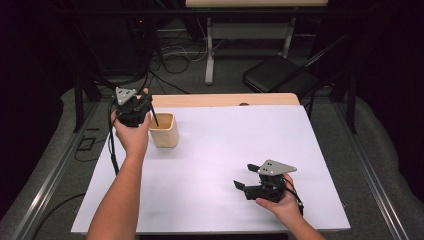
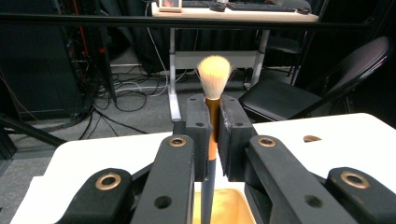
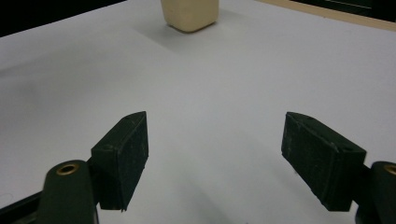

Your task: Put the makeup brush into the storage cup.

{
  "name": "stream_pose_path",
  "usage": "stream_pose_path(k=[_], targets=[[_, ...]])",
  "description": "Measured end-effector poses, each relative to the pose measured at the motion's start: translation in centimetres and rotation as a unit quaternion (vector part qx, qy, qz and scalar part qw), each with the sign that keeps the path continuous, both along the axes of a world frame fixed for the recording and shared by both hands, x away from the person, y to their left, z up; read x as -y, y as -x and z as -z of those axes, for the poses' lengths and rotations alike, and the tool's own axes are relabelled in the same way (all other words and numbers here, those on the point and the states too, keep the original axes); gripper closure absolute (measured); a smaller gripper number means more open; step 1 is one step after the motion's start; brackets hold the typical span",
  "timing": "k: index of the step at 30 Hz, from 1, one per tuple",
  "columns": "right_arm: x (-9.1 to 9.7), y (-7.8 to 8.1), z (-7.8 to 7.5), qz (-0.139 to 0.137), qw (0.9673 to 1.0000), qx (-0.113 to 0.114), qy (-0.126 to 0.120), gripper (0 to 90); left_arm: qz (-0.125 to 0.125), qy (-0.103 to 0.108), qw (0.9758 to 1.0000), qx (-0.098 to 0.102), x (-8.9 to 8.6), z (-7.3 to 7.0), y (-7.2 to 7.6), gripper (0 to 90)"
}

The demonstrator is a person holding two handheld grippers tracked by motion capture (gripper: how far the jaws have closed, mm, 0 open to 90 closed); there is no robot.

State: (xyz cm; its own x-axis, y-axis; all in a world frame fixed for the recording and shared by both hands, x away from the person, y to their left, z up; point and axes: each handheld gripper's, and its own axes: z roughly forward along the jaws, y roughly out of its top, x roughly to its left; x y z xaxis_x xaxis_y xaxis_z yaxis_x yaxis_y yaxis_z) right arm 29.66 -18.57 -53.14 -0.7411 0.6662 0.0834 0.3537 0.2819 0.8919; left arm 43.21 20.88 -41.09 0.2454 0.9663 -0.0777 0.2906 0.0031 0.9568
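A make-up brush (image 2: 214,74) with pale bristles and a gold-and-dark handle stands upright between the pads of my left gripper (image 2: 213,135), which is shut on its handle. In the high view this gripper (image 1: 144,103) hovers at the table's far left, and the brush's dark handle (image 1: 154,118) slants down into a cream cup (image 1: 164,131). The cup's open mouth (image 2: 225,209) lies just below the jaws. My right gripper (image 1: 246,176) rests low over the near right of the white sheet, open, with nothing between its pads (image 3: 122,149). The cup (image 3: 189,14) stands far ahead of it.
A white sheet (image 1: 225,145) covers the table, with a wooden strip (image 1: 225,100) along its far edge. Beyond stand a black folding chair (image 1: 280,75), a desk's legs (image 1: 209,55) and loose cables on the floor. Metal rails run along both sides.
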Motion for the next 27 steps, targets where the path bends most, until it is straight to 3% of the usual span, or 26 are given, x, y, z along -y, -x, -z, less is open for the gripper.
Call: stream_pose_path(k=[15, 27], targets=[[-0.2, 0.0, 0.1, 0.004, 0.9999, 0.002, 0.011, 18.9, 0.003, -0.003, 1.0000, -0.004, 0.1, 1.1, -0.1, 83.8], [-0.1, 0.0, 0.1, 0.005, 0.9999, 0.006, 0.007, 18.9, 0.003, 0.000, 0.9999, -0.014, -0.1, 2.4, -0.1, 83.8]])
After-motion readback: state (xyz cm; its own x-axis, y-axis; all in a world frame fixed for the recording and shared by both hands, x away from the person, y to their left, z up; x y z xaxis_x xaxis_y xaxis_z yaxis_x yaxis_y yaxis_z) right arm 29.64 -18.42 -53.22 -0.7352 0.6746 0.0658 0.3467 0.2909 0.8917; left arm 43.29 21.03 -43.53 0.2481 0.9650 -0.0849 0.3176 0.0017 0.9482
